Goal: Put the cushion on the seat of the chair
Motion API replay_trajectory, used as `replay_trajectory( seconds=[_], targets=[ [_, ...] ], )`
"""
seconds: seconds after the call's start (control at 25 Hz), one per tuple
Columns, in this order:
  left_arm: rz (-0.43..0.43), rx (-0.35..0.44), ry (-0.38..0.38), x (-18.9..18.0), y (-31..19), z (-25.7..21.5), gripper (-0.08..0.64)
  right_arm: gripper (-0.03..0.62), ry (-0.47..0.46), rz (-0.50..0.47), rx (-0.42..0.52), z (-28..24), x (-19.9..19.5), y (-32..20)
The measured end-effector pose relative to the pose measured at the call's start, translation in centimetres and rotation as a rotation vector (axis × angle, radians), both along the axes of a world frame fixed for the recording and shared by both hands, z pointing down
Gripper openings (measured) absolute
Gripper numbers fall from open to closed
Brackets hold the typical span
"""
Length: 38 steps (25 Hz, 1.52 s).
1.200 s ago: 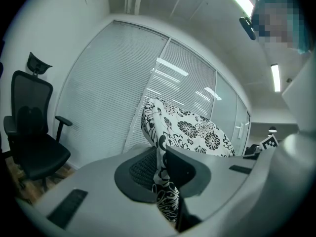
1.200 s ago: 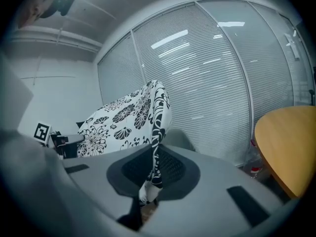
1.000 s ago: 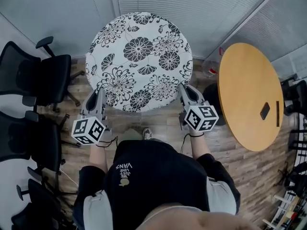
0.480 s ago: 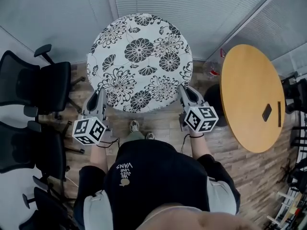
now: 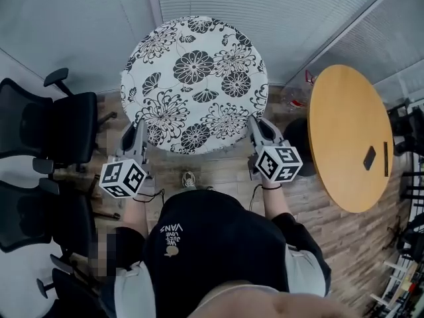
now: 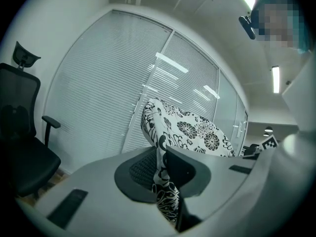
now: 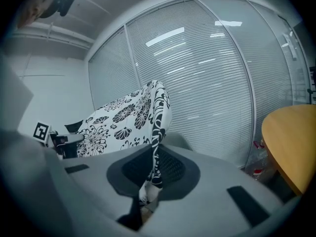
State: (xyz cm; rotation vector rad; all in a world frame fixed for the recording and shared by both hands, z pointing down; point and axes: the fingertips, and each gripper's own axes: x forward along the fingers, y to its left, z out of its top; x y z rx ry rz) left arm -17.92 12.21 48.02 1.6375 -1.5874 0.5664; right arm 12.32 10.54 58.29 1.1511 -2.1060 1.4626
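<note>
A round white cushion [image 5: 194, 78] with a black flower print hangs in the air in front of the person, held flat by its near edge. My left gripper [image 5: 136, 132] is shut on its left near rim, and my right gripper [image 5: 257, 128] is shut on its right near rim. In the left gripper view the cushion [image 6: 190, 132] rises from between the jaws of the left gripper [image 6: 160, 174]. In the right gripper view the cushion's fabric [image 7: 123, 120] is pinched the same way in the right gripper [image 7: 153, 169]. Black office chairs [image 5: 56, 121] stand to the left.
A second black chair [image 5: 40, 214] stands nearer on the left. A round wooden table [image 5: 348, 134] with a dark phone [image 5: 370, 158] on it stands to the right. Glass walls with blinds [image 5: 278, 12] close off the far side. The floor [image 5: 225, 171] is wood plank.
Both grippers keep their hold on the cushion. The person's foot under the cushion has shifted, and the chairs at the left have drifted slightly lower in the head view.
</note>
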Motion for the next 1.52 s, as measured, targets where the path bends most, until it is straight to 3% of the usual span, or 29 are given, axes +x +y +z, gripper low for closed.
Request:
replay_trajectory(
  seconds=[0.68, 1.52],
  targets=[
    [0.029, 0.034, 0.058, -0.8, -0.1, 0.8, 0.048, 0.032, 0.051, 0.029, 0.030, -0.9, -0.4, 0.5],
    [0.040, 0.062, 0.009, -0.4, 0.0, 0.3, 0.048, 0.032, 0.004, 0.029, 0.062, -0.3, -0.6, 0.8]
  ],
)
